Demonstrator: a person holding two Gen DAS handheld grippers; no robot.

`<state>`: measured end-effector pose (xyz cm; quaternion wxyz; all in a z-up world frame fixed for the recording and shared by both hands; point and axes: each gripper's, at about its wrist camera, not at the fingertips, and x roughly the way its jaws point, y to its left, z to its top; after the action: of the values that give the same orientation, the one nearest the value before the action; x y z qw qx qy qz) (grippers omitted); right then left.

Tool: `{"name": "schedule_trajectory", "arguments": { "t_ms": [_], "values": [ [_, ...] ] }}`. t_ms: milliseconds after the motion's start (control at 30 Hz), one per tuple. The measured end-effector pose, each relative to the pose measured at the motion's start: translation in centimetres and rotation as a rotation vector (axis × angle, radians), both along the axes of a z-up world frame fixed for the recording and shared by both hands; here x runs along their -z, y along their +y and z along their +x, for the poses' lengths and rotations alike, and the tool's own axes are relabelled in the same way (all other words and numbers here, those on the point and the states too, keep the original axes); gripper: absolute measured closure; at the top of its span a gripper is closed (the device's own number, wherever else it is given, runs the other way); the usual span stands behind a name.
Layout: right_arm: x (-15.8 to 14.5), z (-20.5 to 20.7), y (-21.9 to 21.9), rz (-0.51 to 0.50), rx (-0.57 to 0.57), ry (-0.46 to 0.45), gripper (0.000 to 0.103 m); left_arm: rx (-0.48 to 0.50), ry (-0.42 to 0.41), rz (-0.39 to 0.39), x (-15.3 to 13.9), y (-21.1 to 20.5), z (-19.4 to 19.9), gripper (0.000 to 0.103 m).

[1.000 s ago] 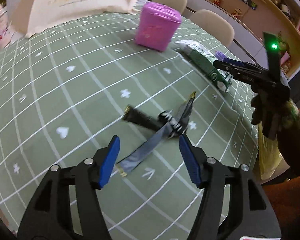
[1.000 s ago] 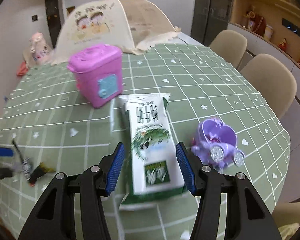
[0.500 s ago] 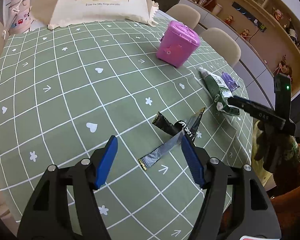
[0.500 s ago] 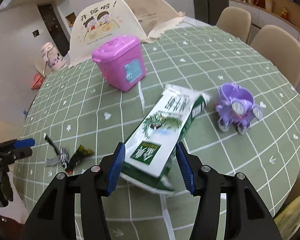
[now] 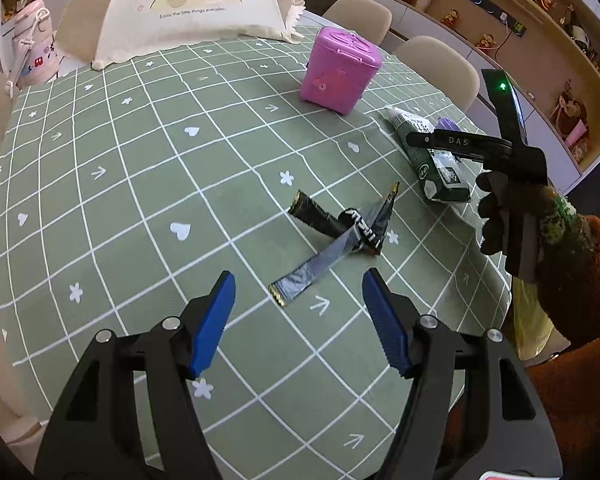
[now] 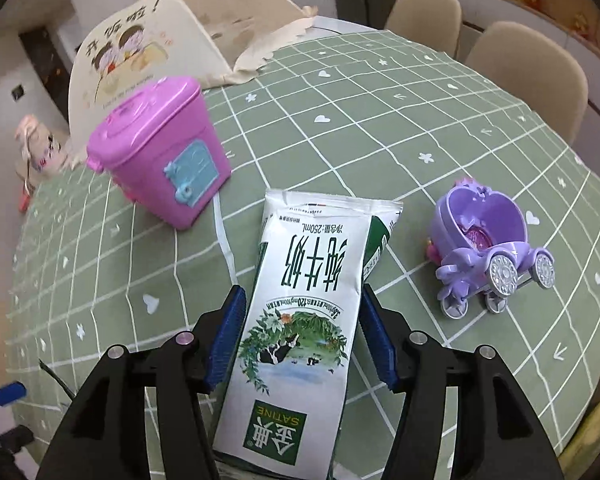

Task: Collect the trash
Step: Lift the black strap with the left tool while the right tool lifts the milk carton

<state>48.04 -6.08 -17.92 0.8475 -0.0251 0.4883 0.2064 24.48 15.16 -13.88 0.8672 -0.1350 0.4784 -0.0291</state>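
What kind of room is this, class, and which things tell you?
Most likely a home dining room: a round table with a green checked tablecloth, beige dining chairs around it, and a mesh food cover standing on it.

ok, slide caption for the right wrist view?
Right tongs flank a milk carton on the green tablecloth, between pink bin and purple toy carriage.

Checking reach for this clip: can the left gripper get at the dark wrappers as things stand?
Probably yes: the left gripper is open, the wrappers lie flat just ahead of its fingers, and nothing stands between.
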Motion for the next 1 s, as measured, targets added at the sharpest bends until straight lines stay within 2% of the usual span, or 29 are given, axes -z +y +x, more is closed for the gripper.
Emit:
{"name": "schedule_trajectory", "arguments": {
  "t_ms": [100, 233, 367, 400, 500, 600, 833, 933, 1000],
  "values": [
    [-0.9, -1.3, -0.6, 0.01, -0.028, -0.021, 0.055, -0.003, -0.006, -0.011, 0.1, -0.1, 0.0, 0.04],
    [-3.9, -4.3, -2.6, 0.066, -0.048, -0.079, 0.055, 0.02, -0.023, -0.019, 0.3, -0.8, 0.9, 0.04],
    [-6.0, -7.3, -4.7, 0.113, -0.055, -0.108, 0.055, 0.061, -0.012, 0.013, 1.2, -2.3, 2.7, 0.041],
    [-6.3, -8.2, -5.1, 0.116, -0.058, -0.115, 0.055, 0.075, -0.018, 0.031, 1.4, -2.8, 3.2, 0.044],
    [-7.0, -10.6, -6.4, 0.127, -0.072, -0.129, 0.055, 0.11, -0.015, 0.061, 2.1, -3.8, 4.4, 0.051],
    [-7.2, -12.6, -7.4, 0.113, -0.063, -0.146, 0.055, 0.125, 0.0, 0.062, 3.0, -4.3, 5.5, 0.051],
    [-6.5, -15.1, -10.3, 0.11, 0.009, -0.125, 0.055, 0.148, 0.006, 0.079, 4.3, -5.7, 7.2, 0.051],
    [-6.8, -16.1, -11.8, 0.099, 0.046, -0.139, 0.055, 0.158, -0.002, 0.105, 4.3, -6.1, 7.4, 0.058],
    [-6.9, -16.4, -12.4, 0.098, 0.07, -0.142, 0.055, 0.159, -0.005, 0.118, 4.3, -6.3, 7.3, 0.072]
  ]
}}
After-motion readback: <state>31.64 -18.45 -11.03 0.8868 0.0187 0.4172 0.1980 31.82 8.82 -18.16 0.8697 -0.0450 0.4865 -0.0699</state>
